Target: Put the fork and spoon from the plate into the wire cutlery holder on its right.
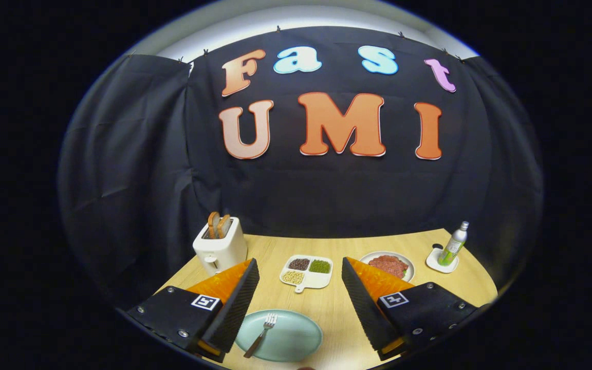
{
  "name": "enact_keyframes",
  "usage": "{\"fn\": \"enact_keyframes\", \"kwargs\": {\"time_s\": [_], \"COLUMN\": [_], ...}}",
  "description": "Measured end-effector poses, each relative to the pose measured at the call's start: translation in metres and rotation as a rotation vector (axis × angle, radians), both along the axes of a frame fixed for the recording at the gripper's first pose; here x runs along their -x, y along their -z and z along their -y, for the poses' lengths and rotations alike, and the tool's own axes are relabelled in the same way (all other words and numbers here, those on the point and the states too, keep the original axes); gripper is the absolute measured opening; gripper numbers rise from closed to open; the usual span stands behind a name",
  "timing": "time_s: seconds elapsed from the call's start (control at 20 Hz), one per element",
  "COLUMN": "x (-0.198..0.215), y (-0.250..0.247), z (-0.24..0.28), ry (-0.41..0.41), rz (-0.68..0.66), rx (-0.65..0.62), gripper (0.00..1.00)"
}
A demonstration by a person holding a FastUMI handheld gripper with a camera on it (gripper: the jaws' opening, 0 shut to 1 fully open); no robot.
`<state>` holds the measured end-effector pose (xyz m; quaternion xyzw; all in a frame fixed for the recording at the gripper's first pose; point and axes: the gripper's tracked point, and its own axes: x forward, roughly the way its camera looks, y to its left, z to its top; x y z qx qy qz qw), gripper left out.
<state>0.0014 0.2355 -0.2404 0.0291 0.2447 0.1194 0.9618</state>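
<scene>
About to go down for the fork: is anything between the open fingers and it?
Nothing visible is. The fork lies alone on the plate, low between the fingers of the open gripper and nearer the left one. The divided dish sits farther off on the table, beyond the plate.

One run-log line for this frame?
tool: open, empty | silver metal fork: on pale green round plate, between fingers | stage: pre-grasp

Nothing legible: the bottle point(454, 244) label is too small, and the tool point(300, 303) carries only square coded markers.
</scene>
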Motion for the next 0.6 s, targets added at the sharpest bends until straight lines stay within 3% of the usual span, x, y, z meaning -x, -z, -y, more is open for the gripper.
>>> {"fn": "enact_keyframes", "kwargs": {"time_s": [0.6], "x": [0.056], "y": [0.142], "z": [-0.058], "ry": [-0.088], "rz": [-0.512], "rx": [0.02], "gripper": [0.96]}}
